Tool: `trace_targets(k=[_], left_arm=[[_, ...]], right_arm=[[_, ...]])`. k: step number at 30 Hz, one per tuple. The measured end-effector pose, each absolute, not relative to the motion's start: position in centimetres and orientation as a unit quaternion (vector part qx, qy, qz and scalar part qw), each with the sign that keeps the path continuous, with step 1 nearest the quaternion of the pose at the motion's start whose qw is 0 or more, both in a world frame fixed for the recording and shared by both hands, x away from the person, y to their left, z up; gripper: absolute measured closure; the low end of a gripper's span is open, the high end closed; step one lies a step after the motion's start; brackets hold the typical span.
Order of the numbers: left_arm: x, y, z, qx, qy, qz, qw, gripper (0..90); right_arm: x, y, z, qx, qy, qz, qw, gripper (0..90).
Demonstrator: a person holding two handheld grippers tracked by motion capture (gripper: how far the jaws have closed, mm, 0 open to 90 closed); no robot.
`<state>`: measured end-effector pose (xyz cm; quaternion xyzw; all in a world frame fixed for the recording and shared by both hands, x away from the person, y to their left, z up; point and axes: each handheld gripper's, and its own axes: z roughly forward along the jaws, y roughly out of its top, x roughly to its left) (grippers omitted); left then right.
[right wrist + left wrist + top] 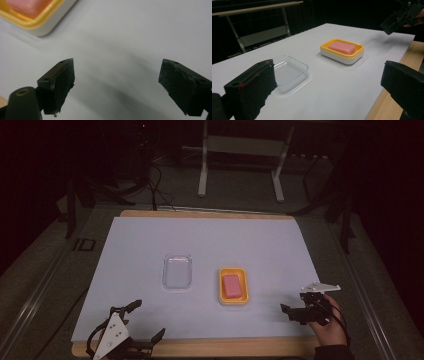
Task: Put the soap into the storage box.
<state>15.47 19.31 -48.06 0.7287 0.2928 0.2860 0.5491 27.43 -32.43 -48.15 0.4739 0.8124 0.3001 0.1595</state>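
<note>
Pink soap (231,285) sits in its yellow-rimmed dish (233,301) at centre frame, just right of a clear plastic tray (177,271) on the white tabletop (250,240). We hold the right hand-held gripper (289,311) at lower right and the left hand-held gripper (148,319) at lower left, both spread wide and empty.

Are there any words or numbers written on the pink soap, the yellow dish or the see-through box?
None can be read.
Pink soap: plain top, no stamp to make out.
Yellow dish: plain yellow rim and white base, no label.
See-through box: clear, no print.
White table cover: blank.
Left gripper and right gripper: black jaws, no markings that can be read.
</note>
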Motion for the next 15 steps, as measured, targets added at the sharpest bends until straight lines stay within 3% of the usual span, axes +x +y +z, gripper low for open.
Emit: trace_targets(k=[15], left_arm=[[15.4, 19.1, -48.1, 0.732, 0.289, 0.285, 0.547, 0.3]], right_arm=[[27.4, -33.8, -49.1, 0.488, 0.793, 0.321, 0.171, 13.2]])
